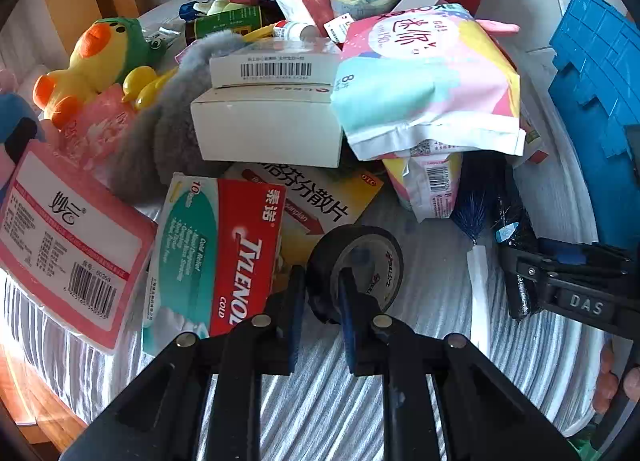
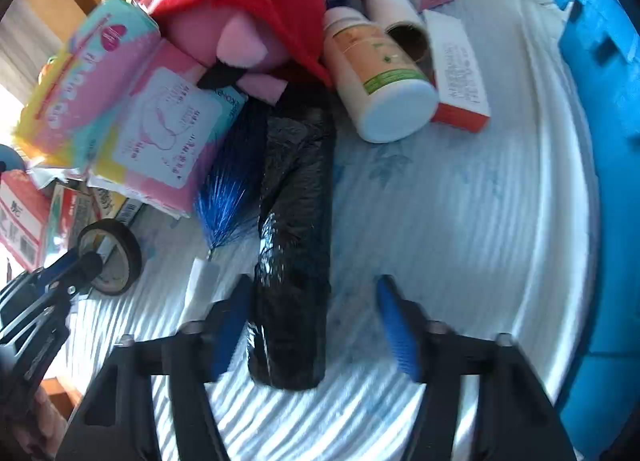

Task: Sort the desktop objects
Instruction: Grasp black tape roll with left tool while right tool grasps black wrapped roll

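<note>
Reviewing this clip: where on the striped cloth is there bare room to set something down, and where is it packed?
Bare cloth lies between the black roll and the blue crate, below the white bottle. Left of the roll it is packed: brush, tape, boxes, pouches, plush toys.

The left hand-held gripper (image 1: 322, 293) points steeply down, its jaws nearly shut, pinching the wall of a tape roll (image 1: 356, 273). The right hand-held gripper (image 2: 312, 325) also points steeply down, jaws apart either side of a black roll (image 2: 294, 245), only one pad touching it.
</note>
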### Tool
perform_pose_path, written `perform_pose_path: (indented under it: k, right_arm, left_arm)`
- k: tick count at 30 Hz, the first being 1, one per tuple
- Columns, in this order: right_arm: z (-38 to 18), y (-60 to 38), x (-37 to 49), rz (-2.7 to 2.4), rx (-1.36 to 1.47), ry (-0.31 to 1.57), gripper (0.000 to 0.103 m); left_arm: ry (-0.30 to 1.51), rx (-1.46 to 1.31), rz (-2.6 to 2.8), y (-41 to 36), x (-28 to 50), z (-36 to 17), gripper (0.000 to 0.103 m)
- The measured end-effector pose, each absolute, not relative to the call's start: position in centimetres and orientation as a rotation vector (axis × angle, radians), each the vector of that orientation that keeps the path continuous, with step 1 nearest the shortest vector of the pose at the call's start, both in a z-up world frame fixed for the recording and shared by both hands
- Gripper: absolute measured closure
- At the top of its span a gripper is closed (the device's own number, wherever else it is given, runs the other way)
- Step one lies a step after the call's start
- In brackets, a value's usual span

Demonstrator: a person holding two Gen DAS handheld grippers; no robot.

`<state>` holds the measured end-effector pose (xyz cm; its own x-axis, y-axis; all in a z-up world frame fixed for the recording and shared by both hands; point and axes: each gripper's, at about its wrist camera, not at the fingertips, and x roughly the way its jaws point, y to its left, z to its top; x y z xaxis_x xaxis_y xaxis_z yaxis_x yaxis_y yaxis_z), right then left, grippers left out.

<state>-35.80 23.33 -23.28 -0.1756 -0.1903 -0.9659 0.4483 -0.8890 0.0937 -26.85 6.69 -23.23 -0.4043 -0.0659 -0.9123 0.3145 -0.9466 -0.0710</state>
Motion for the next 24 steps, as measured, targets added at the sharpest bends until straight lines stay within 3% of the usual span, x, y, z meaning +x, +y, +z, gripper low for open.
perform_pose_path:
  k: [1, 4, 10, 20, 23, 24]
  right_arm:
    - [-23.4, 23.2, -35.8, -2.102, 1.691, 0.3, 0.068]
    - [-23.4, 23.6, -35.4, -2.112, 1.696, 0.348, 0.069]
    - [-23.3, 27.1, -34.1, -2.094, 1.774, 0.356, 0.068]
    - [-23.4, 27.1, -35.3, -2.143, 1.713, 0.423, 0.055]
    - [-23.2, 26.8, -35.0, -2.152, 1.686, 0.454, 0.069]
    - [-23.1, 26.9, -34.7, -2.15, 1.686, 0.457, 0.069]
  left_arm:
    - [0.354, 1.567, -2.444, 7.0, -26.8, -23.2, 0.088]
    - [0.417, 1.592, -2.483, 8.2, -26.4, -23.0, 0.088]
    - [0.377, 1.641, -2.486, 10.7, -26.7, -24.0, 0.089]
    - [0.284, 1.653, -2.45, 11.3, -28.4, -26.0, 0.09]
    - [0.294, 1.647, -2.463, 11.7, -28.4, -25.9, 0.093]
    - [0.307, 1.636, -2.471, 11.8, -28.1, -25.6, 0.093]
